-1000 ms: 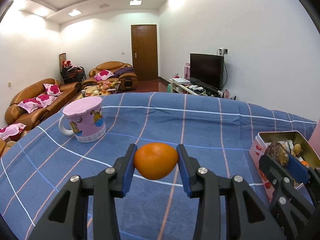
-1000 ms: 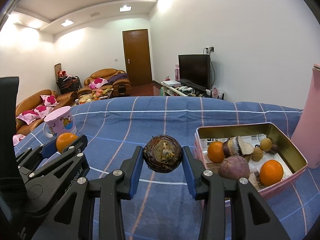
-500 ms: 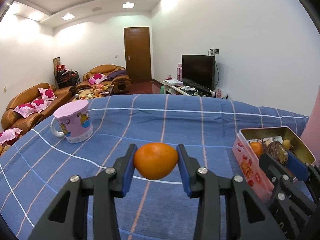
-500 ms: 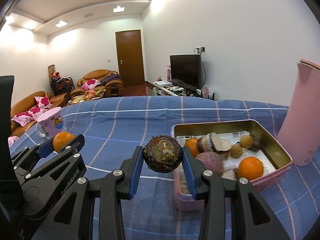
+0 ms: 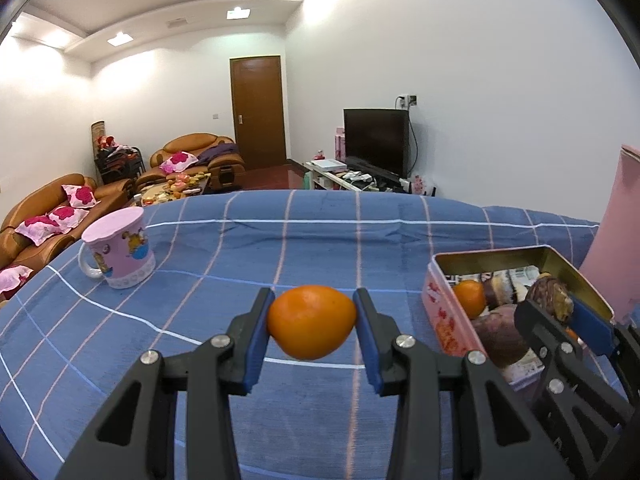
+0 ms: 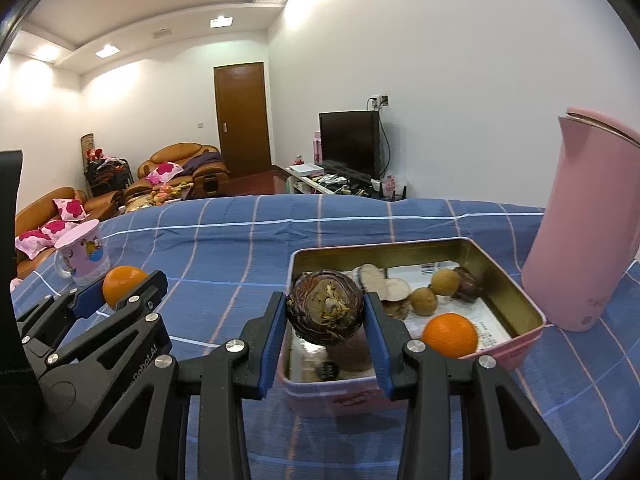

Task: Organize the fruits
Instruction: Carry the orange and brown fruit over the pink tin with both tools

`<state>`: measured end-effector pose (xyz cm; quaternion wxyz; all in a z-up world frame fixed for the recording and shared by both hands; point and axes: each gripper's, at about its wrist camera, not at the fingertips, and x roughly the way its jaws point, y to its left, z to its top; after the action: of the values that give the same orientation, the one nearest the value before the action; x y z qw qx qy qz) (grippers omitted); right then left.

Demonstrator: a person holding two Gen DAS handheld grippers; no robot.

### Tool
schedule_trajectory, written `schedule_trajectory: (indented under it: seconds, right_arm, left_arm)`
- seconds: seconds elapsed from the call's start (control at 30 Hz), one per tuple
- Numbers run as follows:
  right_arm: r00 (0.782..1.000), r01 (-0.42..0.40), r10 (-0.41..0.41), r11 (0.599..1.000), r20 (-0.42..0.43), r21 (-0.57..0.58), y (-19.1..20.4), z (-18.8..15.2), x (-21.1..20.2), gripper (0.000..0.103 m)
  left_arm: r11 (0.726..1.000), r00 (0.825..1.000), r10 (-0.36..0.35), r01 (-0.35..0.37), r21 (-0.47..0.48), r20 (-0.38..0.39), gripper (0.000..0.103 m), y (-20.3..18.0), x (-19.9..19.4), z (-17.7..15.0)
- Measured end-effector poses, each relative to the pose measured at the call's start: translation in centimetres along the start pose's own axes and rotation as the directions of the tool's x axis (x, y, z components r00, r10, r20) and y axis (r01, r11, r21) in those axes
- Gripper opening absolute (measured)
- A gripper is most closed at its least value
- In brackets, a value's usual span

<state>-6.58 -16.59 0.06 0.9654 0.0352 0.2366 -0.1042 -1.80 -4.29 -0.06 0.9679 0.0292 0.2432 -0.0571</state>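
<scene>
My left gripper (image 5: 311, 330) is shut on an orange (image 5: 311, 327) and holds it above the blue checked cloth, left of the pink tin (image 5: 444, 312). My right gripper (image 6: 325, 314) is shut on a dark brown round fruit (image 6: 325, 307) and holds it over the near left part of the tin (image 6: 500, 276). In the tin lie an orange (image 6: 450, 335), small tan fruits (image 6: 425, 301) and cut pale pieces (image 6: 376, 280). The left gripper with its orange (image 6: 120, 289) shows at the left of the right wrist view.
A pink cartoon mug (image 5: 119, 253) stands at the left of the table. A tall pink jug (image 6: 588, 228) stands just right of the tin. Behind the table are sofas, a door and a TV.
Both grippers have moved right toward the tin. The right gripper with the dark fruit went from left of the tin to over its near left part. Both grips are unchanged.
</scene>
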Motion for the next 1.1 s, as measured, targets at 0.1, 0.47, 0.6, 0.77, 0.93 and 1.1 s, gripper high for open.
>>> schedule_trajectory:
  seconds: [0.1,0.47,0.6,0.77,0.93,1.1]
  right_arm:
    - [1.000,0.014,-0.014,1.000,0.002,0.003,-0.9,0.0,0.0,0.041]
    - [0.998,0.066,-0.066,0.998,0.004,0.013,-4.4,0.2,0.1,0.041]
    - [0.996,0.090,-0.090,0.996,0.005,0.021,-5.9,0.3,0.1,0.041]
    - [0.993,0.120,-0.120,0.992,-0.001,0.042,-8.0,0.5,0.2,0.041]
    - [0.991,0.137,-0.137,0.989,-0.002,0.048,-9.6,0.7,0.3,0.041]
    - [0.988,0.157,-0.157,0.986,0.002,0.048,-10.7,1.0,0.5,0.041]
  left_arm:
    - [1.000,1.000,-0.010,0.010,0.008,0.001,0.042,-0.8,0.1,0.1]
    - [0.997,0.999,-0.047,0.047,0.065,0.008,0.042,-5.1,-0.2,0.1]
    - [0.995,0.998,-0.063,0.062,0.076,0.006,0.042,-6.5,-0.1,0.3]
    - [0.992,0.997,-0.080,0.080,0.094,0.004,0.042,-8.1,0.0,0.4]
    - [0.990,0.996,-0.093,0.093,0.106,0.001,0.042,-9.7,0.1,0.6]
    - [0.988,0.994,-0.109,0.109,0.107,-0.007,0.042,-10.7,0.4,0.8]
